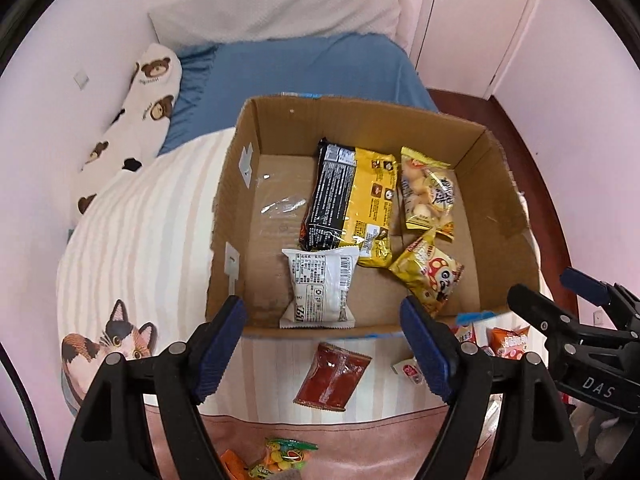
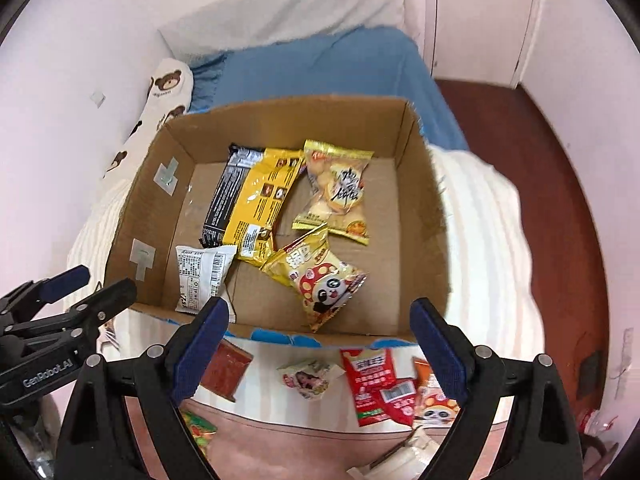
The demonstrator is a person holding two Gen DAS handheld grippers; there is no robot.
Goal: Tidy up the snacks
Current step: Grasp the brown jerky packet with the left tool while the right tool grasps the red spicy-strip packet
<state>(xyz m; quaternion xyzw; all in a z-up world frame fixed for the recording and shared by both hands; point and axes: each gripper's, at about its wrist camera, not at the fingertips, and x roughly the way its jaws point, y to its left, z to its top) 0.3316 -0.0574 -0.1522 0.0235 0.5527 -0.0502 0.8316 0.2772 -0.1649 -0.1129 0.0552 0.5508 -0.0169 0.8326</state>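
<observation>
Both the left hand-held gripper and the right hand-held gripper hover spread wide and empty above the bed. Four packets already lie in the cardboard box, likely gathered there for tidiness. The brown packet and red packet wait on the bed just outside the box's near wall.

A gripper finger is hiding part of the brown-red packet, and the green candy bag is getting cut off at the bottom edge.
</observation>
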